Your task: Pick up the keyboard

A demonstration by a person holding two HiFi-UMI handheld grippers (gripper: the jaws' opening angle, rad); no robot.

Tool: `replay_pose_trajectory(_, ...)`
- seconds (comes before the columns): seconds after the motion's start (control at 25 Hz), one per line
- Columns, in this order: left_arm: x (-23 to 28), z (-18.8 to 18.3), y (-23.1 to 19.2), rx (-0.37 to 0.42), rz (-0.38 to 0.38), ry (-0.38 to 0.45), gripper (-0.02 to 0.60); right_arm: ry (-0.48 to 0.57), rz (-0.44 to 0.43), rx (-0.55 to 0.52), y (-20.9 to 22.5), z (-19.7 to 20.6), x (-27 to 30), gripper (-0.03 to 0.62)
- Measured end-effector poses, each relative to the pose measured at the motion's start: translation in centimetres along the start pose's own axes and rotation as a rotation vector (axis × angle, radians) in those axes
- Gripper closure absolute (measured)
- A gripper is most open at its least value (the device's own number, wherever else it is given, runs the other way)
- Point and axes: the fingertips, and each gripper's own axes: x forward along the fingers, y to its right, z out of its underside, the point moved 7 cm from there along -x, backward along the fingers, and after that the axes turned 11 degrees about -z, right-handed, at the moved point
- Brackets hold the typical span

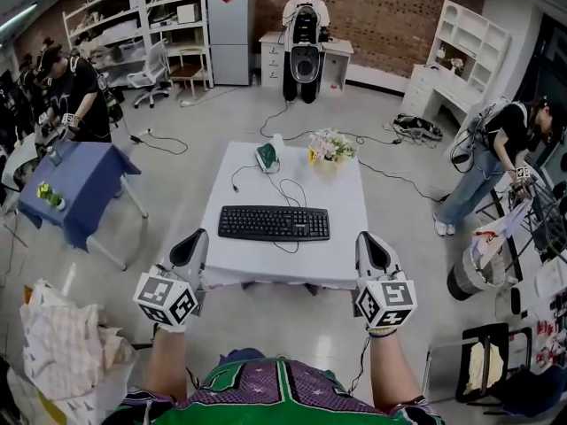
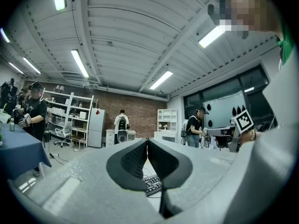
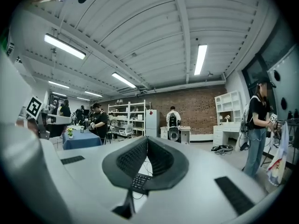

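A black keyboard [image 1: 274, 223] lies across the middle of a white table [image 1: 345, 264], its cable curling off behind and in front. My left gripper [image 1: 190, 243] is held at the table's near left corner, shut and empty. At the near right corner my right gripper [image 1: 370, 243] is also shut with nothing in it. Both point level toward the table and stand short of the keyboard. Part of the keyboard [image 2: 153, 185] shows below the closed jaws in the left gripper view, and the same keyboard [image 3: 138, 181] peeks under the jaws in the right gripper view.
On the table's far side sit a green-and-white device [image 1: 267, 157] and a small flower pot [image 1: 330, 147]. A blue-clothed table [image 1: 75, 184] stands at left, a bin and racks at right. People work around the room; cables trail on the floor.
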Motion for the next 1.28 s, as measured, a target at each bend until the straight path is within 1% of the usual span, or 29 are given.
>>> replay_pose_trajectory(0.16,1.7,0.6,-0.4,0.025,-0.014,-0.038,0.563,-0.014,-0.010,0.032,1.2,1.0,1.8,0.592)
replay_pose_trajectory(0.36,5.2,1.0,-1.9,0.016,-0.016,-0.051,0.563,-0.041,0.000,0.049,3.0,1.8,5.1,0.592)
replay_pose_trajectory(0.52,9.5,1.6,-4.0,0.007,-0.001,-0.058,0.563,-0.049,0.027,0.045,4.3,1.5,8.6,0.592)
replay_pose_trajectory(0.76,16.4,0.5,-7.4,0.031,0.056,-0.036,0.563,-0.045,0.053,0.026,5.0,-0.4,14.0,0.592)
replay_pose_trajectory(0.92,20.1,-0.1,-9.5,0.028,0.089,-0.030,0.563,-0.053,0.073,0.013,5.1,-1.2,17.4,0.592)
replay_pose_trajectory(1.08,23.2,-0.4,-11.4,0.036,0.130,-0.032,0.563,-0.052,0.109,0.010,5.3,-2.0,20.1,0.592)
replay_pose_trajectory(1.28,26.2,-0.3,-14.2,0.023,0.172,-0.025,0.563,-0.055,0.151,0.006,4.6,-2.3,22.9,0.592)
